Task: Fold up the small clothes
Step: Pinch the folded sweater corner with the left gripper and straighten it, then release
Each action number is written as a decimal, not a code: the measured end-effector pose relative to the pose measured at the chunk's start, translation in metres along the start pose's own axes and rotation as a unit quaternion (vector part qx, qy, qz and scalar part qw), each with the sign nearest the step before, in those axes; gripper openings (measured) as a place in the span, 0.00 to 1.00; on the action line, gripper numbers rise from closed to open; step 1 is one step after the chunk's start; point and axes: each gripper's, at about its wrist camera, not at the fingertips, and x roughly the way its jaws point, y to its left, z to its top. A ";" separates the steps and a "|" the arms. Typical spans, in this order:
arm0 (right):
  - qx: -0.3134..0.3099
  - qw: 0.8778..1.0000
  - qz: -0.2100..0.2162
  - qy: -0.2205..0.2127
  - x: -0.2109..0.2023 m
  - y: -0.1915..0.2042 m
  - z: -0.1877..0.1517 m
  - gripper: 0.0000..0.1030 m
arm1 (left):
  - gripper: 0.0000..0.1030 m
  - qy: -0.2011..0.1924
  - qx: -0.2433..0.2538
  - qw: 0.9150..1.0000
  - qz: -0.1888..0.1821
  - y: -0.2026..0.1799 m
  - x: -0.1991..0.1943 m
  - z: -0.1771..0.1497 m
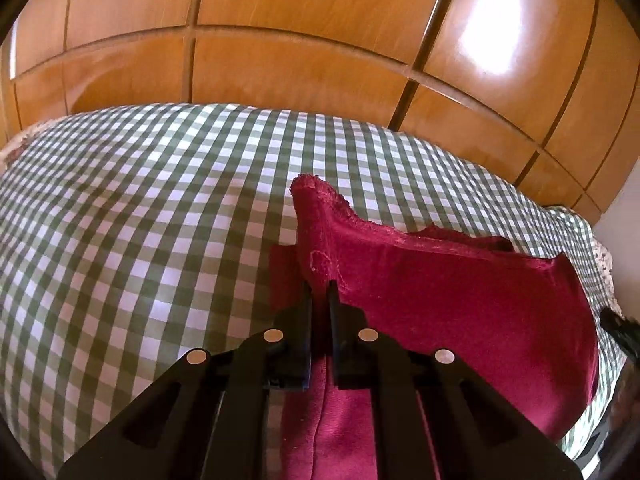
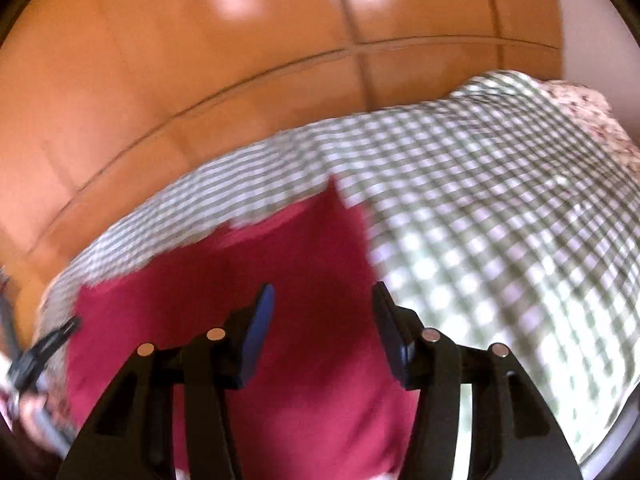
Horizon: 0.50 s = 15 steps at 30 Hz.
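The left gripper (image 1: pixel 320 286) is clamped on the dark red garment (image 1: pixel 460 304), which spreads to its right over the checked cloth (image 1: pixel 140 200). The right gripper (image 2: pixel 323 294) hovers above the garment, its 2 fingers apart.

Left tongs (image 1: pixel 320 286) pinch the red garment (image 1: pixel 460 300) over the checked cloth (image 1: pixel 140 220).

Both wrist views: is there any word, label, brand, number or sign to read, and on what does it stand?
None. The red garment, the green checked cloth and the wooden cabinet doors bear no readable text. The right wrist view is motion-blurred, so any small print there could not be read.
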 end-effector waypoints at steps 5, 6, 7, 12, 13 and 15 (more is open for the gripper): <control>-0.015 0.999 0.007 0.050 0.036 0.007 0.013 0.08 | 0.06 -0.024 -0.003 1.000 -0.001 0.003 -0.006 0.005; -0.021 0.999 0.003 0.036 0.031 0.009 0.014 0.07 | 0.06 -0.028 -0.003 1.000 0.000 0.004 -0.007 0.006; -0.018 1.000 -0.001 0.024 0.028 0.010 0.016 0.06 | 0.06 -0.030 -0.003 1.000 0.002 0.005 -0.007 0.006; -0.006 0.999 -0.037 0.021 0.049 0.000 0.015 0.06 | 0.06 0.000 -0.008 0.999 0.035 0.007 0.021 0.004; -0.011 0.998 -0.046 0.031 0.059 0.000 0.009 0.06 | 0.06 0.016 -0.002 0.999 0.047 0.006 0.030 0.002; -0.021 0.998 -0.053 0.026 0.059 0.000 0.004 0.07 | 0.07 0.030 0.014 0.997 0.070 0.001 0.041 -0.004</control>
